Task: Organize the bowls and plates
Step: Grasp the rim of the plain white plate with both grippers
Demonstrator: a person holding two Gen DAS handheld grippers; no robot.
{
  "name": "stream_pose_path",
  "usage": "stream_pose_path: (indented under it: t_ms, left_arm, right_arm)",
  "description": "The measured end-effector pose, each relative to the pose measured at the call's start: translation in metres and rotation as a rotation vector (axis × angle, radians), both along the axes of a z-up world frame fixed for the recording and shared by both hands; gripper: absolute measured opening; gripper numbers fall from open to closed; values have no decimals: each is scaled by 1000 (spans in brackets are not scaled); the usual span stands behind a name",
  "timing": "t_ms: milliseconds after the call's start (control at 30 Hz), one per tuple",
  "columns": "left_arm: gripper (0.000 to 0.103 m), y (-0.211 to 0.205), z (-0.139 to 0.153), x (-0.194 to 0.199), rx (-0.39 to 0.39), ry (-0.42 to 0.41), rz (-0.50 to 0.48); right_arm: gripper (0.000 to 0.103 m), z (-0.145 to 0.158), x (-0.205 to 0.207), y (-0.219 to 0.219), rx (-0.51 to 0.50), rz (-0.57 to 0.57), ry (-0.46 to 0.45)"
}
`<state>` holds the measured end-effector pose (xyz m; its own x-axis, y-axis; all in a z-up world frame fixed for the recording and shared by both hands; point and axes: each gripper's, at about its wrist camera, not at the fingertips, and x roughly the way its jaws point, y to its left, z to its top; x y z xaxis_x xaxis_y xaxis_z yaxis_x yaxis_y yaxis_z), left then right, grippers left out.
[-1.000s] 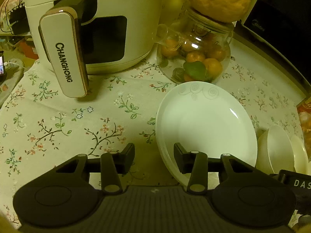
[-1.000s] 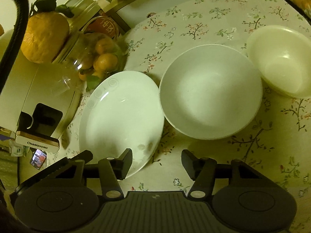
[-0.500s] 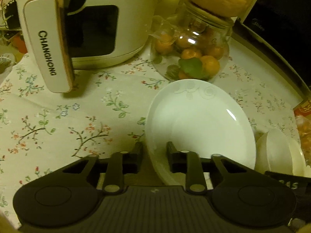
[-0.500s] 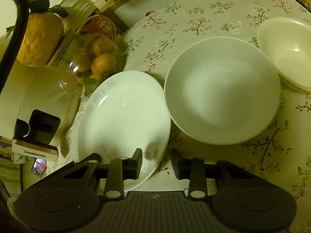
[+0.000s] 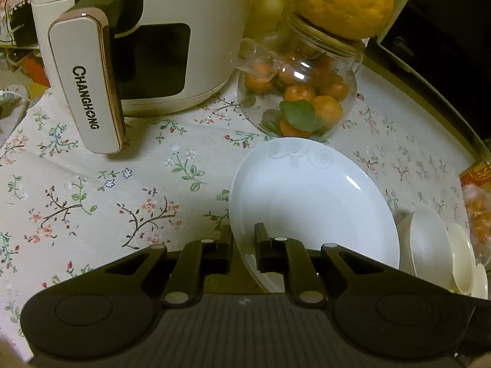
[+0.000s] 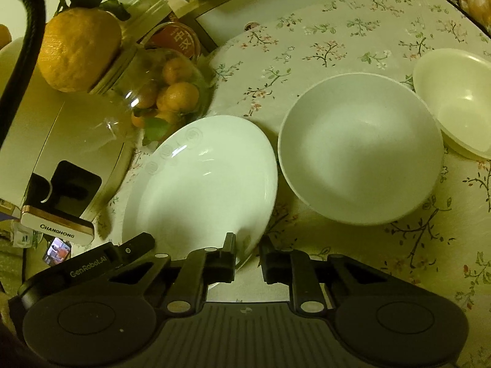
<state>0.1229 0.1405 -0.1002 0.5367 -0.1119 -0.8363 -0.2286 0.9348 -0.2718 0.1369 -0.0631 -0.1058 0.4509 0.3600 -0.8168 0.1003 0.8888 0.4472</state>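
On the flowered worktop's near side, the left claw and right claw have just been closing and now pinch opposite rims of the white plate. The grasp looks done; next comes 1 level lift toward the bowl.
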Motion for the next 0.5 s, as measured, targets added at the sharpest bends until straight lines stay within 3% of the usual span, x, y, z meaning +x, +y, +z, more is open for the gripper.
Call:
stream_pose_path:
  t_ms: [500]
  left_arm:
    - [12,0,16,-20,10,3,-15]
  right_arm:
    - [18,13,-12,0,2,8,-1]
